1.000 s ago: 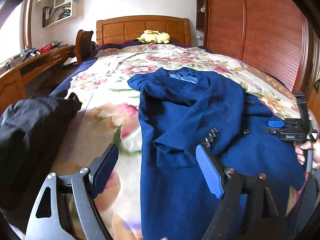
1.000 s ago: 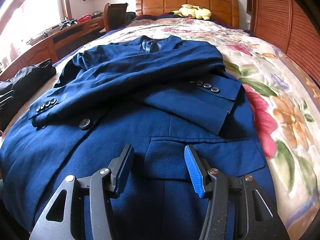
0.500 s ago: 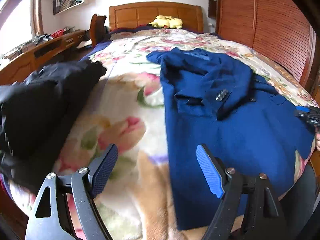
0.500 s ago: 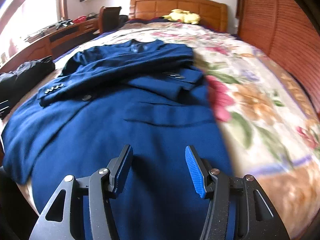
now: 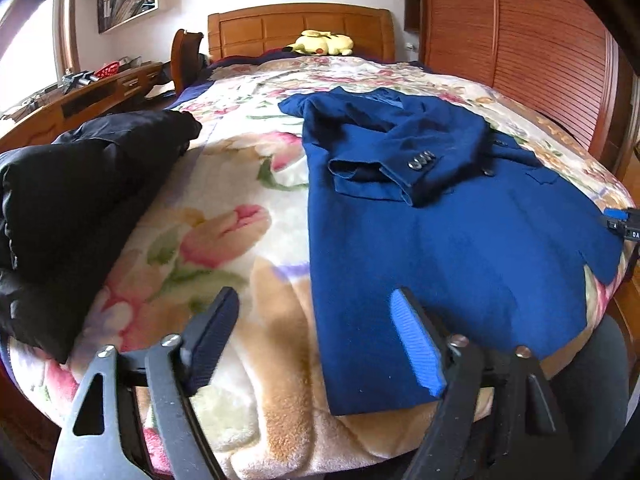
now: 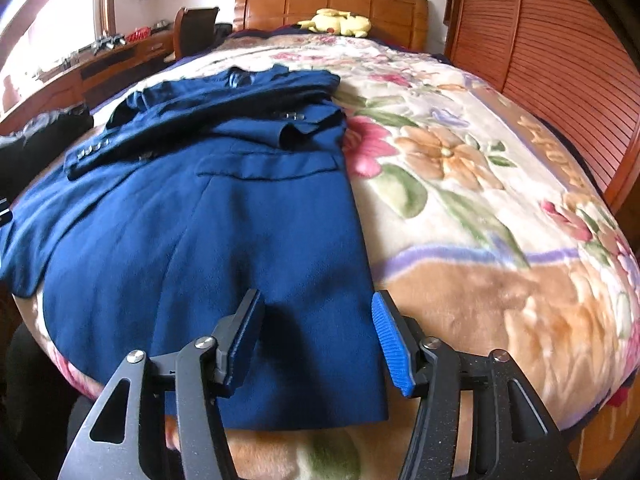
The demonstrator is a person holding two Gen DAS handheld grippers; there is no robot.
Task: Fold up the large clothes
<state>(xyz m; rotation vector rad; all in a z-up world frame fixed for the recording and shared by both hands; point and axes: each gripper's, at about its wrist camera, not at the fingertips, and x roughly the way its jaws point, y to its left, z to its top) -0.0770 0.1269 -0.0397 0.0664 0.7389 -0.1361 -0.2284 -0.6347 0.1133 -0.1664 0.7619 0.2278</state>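
The left wrist view alone takes in a black jacket [image 5: 80,200] heaped at the bed's near corner, toward nine o'clock, apart from the blue coat [image 5: 440,240] with bare flowered blanket [image 5: 224,216] between them. It also catches a sliver of the right gripper [image 5: 624,228] at the frame's three o'clock edge, by the coat's far side. The right wrist view shows little of the jacket; instead it gives the wide stretch of blanket [image 6: 460,184] toward two o'clock and the slatted wooden wardrobe [image 6: 560,60] beyond. Both views reach the headboard [image 5: 300,28] and the yellow plush toy [image 5: 324,42] at twelve o'clock.

The coat [image 6: 208,220] lies flat, front up, collar toward the headboard, sleeves folded across its chest, hem at the bed's foot edge.

The left gripper [image 5: 320,344] has its jaws spread wide and holds nothing; the coat's near hem corner lies between its fingers. The right gripper [image 6: 316,336] is likewise wide apart and empty, and the coat's other hem corner shows between its fingers, the side edge just inside the blue pad.
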